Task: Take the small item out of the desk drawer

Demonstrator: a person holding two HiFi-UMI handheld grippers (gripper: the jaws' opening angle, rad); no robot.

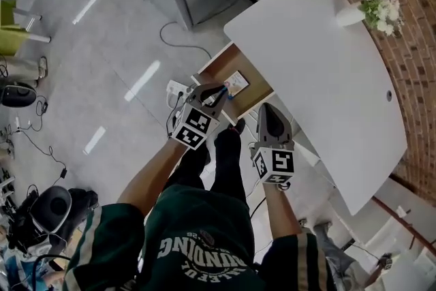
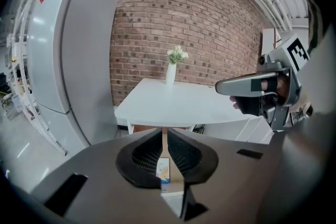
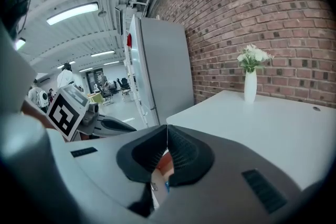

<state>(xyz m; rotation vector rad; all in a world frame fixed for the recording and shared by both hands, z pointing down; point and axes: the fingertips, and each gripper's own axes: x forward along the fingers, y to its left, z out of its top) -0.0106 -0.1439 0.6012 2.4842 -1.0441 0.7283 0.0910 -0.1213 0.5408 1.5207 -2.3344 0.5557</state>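
Small item [image 1: 236,83] lies flat in the open drawer [image 1: 219,62], centre of the head view, just beyond the left gripper [image 1: 218,95]. It and the right gripper [image 1: 266,110] both have jaws pressed together, empty. Risk: unless its 2 jaws spread first, the left would shove the item deeper instead of pinching it.
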